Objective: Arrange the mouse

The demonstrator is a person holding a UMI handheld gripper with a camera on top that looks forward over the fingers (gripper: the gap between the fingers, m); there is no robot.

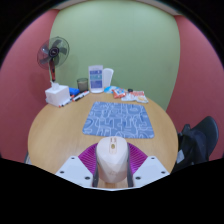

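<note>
Round wooden table (50,135), smooth and light brown. Flat blue mat (120,120) in the middle, square, with small white marks too tiny to read. Gripper (113,165) low and close, its pink pads (93,155) ribbed. Smooth, rounded, cream-white mouse (112,158) squeezed between both fingers, just short of the mat. Bottom end of the mouse cut off from sight. Fan (52,55) on a thin stand behind the table. White box (56,95), dark cup (82,86) and a tall white and blue thing (97,78), maybe a jug, at the far side. Black chair (203,135) only partly seen.
</note>
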